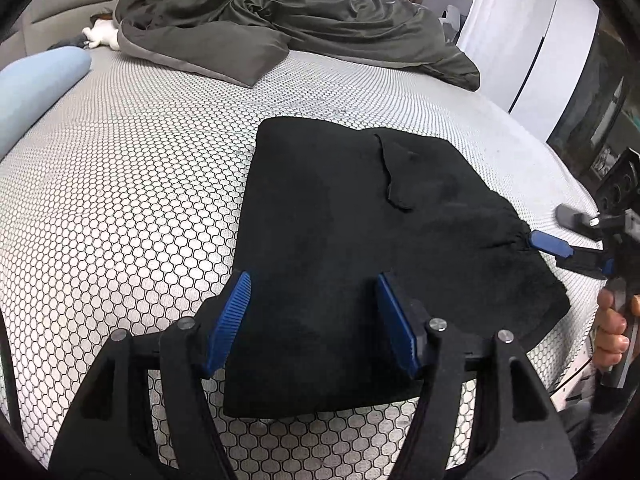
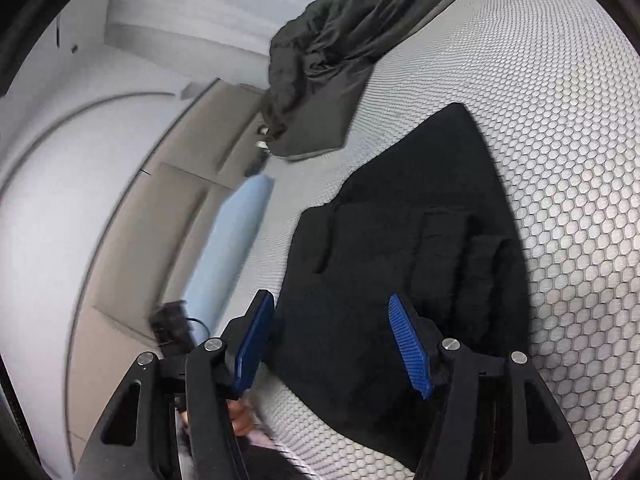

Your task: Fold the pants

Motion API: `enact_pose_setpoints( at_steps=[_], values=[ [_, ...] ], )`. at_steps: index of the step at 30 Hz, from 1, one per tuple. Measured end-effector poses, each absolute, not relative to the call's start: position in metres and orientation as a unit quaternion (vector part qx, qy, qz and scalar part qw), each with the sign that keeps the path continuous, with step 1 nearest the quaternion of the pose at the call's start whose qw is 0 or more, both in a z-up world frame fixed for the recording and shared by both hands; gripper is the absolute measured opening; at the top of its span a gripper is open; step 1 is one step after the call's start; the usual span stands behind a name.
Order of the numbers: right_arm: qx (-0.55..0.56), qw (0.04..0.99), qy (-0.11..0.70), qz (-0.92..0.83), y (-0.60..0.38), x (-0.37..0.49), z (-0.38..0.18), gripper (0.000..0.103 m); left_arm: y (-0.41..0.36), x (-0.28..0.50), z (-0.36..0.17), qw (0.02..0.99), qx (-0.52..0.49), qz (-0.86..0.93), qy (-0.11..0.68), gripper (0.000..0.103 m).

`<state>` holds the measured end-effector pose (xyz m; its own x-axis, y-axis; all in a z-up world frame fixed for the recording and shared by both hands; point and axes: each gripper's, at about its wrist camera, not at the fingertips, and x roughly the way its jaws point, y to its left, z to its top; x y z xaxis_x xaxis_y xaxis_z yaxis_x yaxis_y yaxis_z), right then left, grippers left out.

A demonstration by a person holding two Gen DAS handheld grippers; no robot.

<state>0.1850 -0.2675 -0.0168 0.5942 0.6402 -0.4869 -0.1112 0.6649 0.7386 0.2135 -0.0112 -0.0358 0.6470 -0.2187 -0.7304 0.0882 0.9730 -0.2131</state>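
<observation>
The black pants [image 1: 340,208] lie folded into a broad flat bundle on the honeycomb-patterned mattress [image 1: 120,200]. My left gripper [image 1: 312,280] hovers over their near edge, its blue pads wide apart and gripping nothing. At the pants' right edge my right gripper [image 1: 556,230] stands open, one blue pad beside the gathered waistband; a hand [image 1: 610,328] holds it. From the right wrist, the pants [image 2: 400,240] spread out under the open right gripper [image 2: 330,298], with no cloth pinched between its pads.
A rumpled dark duvet [image 1: 280,12] covers the far side of the bed. A light blue bolster [image 1: 36,80] lies along the left, next to a beige padded headboard [image 1: 72,4]. White wardrobe doors [image 1: 520,40] stand beyond the bed's right edge.
</observation>
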Motion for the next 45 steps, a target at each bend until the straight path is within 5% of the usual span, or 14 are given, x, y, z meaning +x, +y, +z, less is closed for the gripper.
enact_pose_setpoints(
  at_steps=[23,24,25,26,31,38,42,45],
  values=[
    [0.256,0.845,0.409,0.230,-0.227,0.196,-0.010,0.063,-0.018,0.207,-0.037,0.905,-0.052,-0.073,0.415,0.063],
    [0.247,0.842,0.426,0.219,-0.225,0.200,-0.018,0.049,-0.017,0.206,-0.037,0.905,-0.051,-0.073,0.415,0.063],
    [0.243,0.840,0.438,0.211,-0.223,0.202,-0.024,0.023,-0.017,0.206,-0.037,0.906,-0.051,-0.073,0.414,0.063],
    [0.235,0.839,0.447,0.200,-0.221,0.206,-0.028,0.016,-0.016,0.205,-0.035,0.906,-0.054,-0.075,0.413,0.063],
    [0.225,0.863,0.406,0.200,-0.226,0.190,-0.002,0.007,-0.007,0.198,-0.023,0.908,-0.077,-0.090,0.401,0.063],
    [0.208,0.845,0.465,0.162,-0.241,0.193,-0.045,0.012,-0.002,0.201,-0.028,0.903,-0.076,-0.078,0.415,0.063],
    [0.205,0.873,0.414,0.157,-0.252,0.178,-0.021,0.059,-0.005,0.201,-0.030,0.904,-0.066,-0.076,0.416,0.063],
    [0.260,0.861,0.405,0.162,-0.269,0.180,-0.025,0.059,-0.006,0.201,-0.031,0.904,-0.062,-0.075,0.416,0.063]
  ],
)
